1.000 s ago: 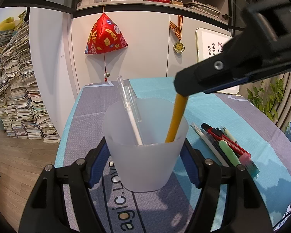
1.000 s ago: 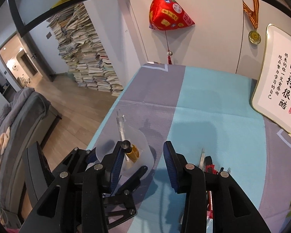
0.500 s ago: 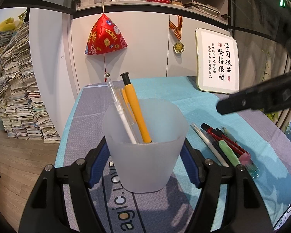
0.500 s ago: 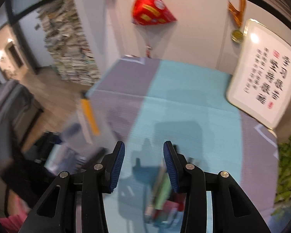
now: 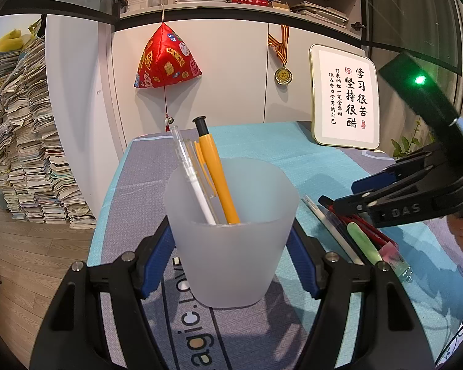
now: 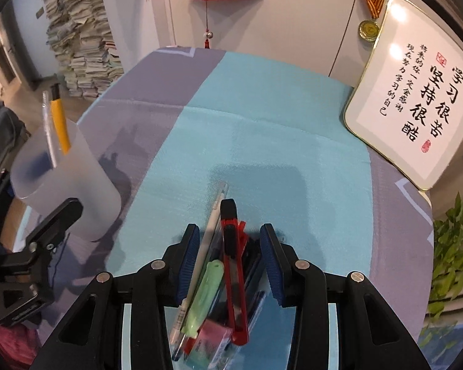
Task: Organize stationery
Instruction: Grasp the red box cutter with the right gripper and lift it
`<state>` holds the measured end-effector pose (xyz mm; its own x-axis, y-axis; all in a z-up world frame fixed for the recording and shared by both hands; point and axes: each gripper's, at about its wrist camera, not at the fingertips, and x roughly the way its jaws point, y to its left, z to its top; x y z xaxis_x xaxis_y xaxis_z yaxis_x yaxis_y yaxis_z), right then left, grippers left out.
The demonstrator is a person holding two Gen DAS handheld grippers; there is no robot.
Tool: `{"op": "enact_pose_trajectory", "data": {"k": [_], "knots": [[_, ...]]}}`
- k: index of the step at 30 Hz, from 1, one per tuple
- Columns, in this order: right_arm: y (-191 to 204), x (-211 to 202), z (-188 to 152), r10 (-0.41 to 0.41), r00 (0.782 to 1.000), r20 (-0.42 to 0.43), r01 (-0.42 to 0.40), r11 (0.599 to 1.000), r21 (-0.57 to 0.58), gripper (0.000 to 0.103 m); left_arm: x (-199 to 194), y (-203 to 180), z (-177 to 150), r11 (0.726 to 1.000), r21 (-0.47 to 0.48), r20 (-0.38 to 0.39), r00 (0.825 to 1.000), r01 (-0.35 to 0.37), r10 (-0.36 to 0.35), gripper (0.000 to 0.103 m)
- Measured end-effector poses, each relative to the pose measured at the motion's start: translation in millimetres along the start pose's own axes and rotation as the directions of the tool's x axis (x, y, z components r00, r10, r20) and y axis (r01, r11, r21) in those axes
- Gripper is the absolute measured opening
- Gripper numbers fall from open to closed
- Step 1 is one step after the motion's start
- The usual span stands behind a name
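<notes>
My left gripper (image 5: 231, 246) is shut on a frosted white cup (image 5: 230, 234) standing on the cloth. In the cup lean a yellow pen (image 5: 216, 172) and a clear white pen (image 5: 189, 178). The cup also shows at the left of the right wrist view (image 6: 61, 182). My right gripper (image 6: 228, 237) is open and empty, low over a pile of stationery: a red utility knife (image 6: 233, 265), a white pen (image 6: 200, 259), a green highlighter (image 6: 205, 296) and a pink eraser (image 6: 213, 336). The pile also lies right of the cup in the left wrist view (image 5: 358, 237).
A teal and grey cloth (image 6: 262, 129) covers the table. A framed calligraphy board (image 6: 413, 98) leans at the back right. A red ornament (image 5: 166, 58) and a medal (image 5: 282, 75) hang on the cabinet. Paper stacks (image 5: 24, 141) stand on the floor left. A plant (image 6: 450, 246) is right.
My right gripper let the yellow pen drop into the cup, then swung right and down to the stationery pile. The left gripper and cup have not moved.
</notes>
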<state>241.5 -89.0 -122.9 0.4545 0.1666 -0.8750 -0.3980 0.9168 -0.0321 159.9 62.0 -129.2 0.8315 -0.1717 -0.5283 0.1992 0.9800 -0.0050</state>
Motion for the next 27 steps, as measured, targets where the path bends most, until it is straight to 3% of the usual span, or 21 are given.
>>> {"op": "enact_pose_trajectory", "data": {"k": [5,9,18,21,27], "knots": [[0.5,8.1,1.5,-0.008,1.000,-0.015,0.007,1.000,-0.011,0.041,-0.1,0.0,-0.1,1.000,0.001,0.000,1.000,0.000,0.000,0.069],[0.0,17.2,3.3,-0.002,0.999,-0.039,0.002,1.000,-0.012,0.026,-0.2,-0.9,0.0,1.000,0.003,0.002,1.000,0.001,-0.001,0.069],[1.5,24.8,8.8,-0.007,0.999,-0.052,0.006,1.000,-0.015,0.024,0.0,-1.1,0.0,1.000,0.003,0.002,1.000,0.001,-0.001,0.069],[3.5,25.7,10.7,-0.008,0.999,-0.054,0.006,1.000,-0.023,0.015,0.2,-1.2,0.0,1.000,0.003,0.002,1.000,0.002,-0.002,0.069],[2.1,9.7,8.9,-0.016,1.000,-0.016,0.016,1.000,0.002,0.014,1.0,-1.7,0.5,1.000,0.002,0.001,1.000,0.003,-0.003,0.069]]}}
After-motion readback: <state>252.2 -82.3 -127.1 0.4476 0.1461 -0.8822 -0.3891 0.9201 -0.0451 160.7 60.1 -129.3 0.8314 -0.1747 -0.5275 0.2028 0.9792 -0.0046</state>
